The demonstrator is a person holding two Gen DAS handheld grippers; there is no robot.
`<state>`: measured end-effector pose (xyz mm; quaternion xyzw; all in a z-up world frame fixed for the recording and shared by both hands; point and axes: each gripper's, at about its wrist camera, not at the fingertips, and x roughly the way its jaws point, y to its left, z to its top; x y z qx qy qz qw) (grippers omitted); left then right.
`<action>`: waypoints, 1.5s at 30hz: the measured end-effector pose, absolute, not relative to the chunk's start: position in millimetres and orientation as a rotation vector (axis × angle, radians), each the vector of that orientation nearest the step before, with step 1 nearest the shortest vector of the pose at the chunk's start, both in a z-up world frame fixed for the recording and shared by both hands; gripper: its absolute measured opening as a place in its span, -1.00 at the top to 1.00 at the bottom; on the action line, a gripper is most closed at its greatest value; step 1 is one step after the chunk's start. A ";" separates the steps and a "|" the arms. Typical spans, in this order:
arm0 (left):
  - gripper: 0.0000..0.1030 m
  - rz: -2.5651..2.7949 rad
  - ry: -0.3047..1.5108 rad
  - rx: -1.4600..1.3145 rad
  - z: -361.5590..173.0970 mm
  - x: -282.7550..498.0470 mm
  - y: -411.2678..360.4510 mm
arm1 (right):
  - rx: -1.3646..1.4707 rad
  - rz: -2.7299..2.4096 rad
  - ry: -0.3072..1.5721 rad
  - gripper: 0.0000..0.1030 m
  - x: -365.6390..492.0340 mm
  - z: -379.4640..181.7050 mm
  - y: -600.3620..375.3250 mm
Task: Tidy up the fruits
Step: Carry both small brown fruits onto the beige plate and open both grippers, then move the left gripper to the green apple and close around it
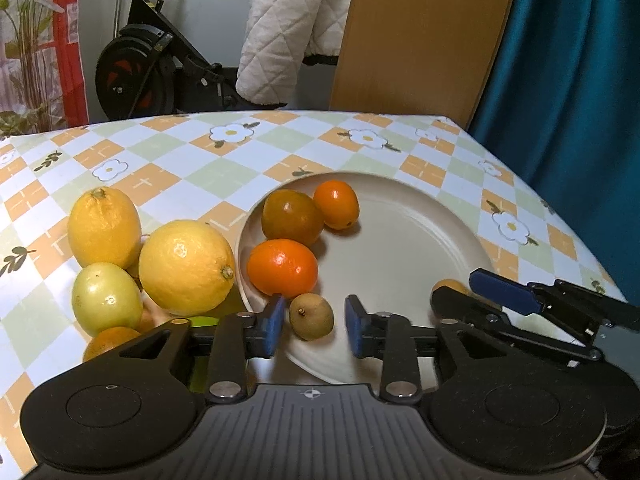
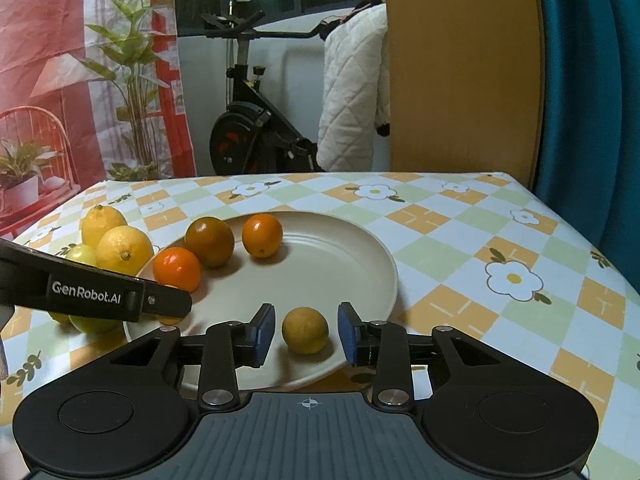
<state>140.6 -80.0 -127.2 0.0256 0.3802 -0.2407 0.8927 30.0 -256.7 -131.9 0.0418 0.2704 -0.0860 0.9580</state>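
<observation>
An exercise bike (image 2: 256, 128) stands behind the table, a white quilted cloth (image 2: 352, 96) draped beside it.

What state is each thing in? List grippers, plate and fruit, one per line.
Left gripper: open around a small brown fruit.
Right gripper: open around a small yellow fruit.
Plate: upright, holding five fruits.
Lemons: off the plate, on the table.

exercise bike (image 2: 256, 120) | teal curtain (image 2: 592, 80) | wooden panel (image 2: 460, 72)
</observation>
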 end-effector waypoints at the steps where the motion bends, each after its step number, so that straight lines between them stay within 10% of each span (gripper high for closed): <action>1: 0.14 -0.499 0.780 0.050 -124.1 138.8 -78.4 | 0.082 -0.171 0.540 0.37 29.2 -131.2 -256.4; 45: 0.20 -0.496 0.712 -0.092 -108.9 129.1 12.8 | -0.107 0.211 0.523 0.37 41.4 -122.1 -134.7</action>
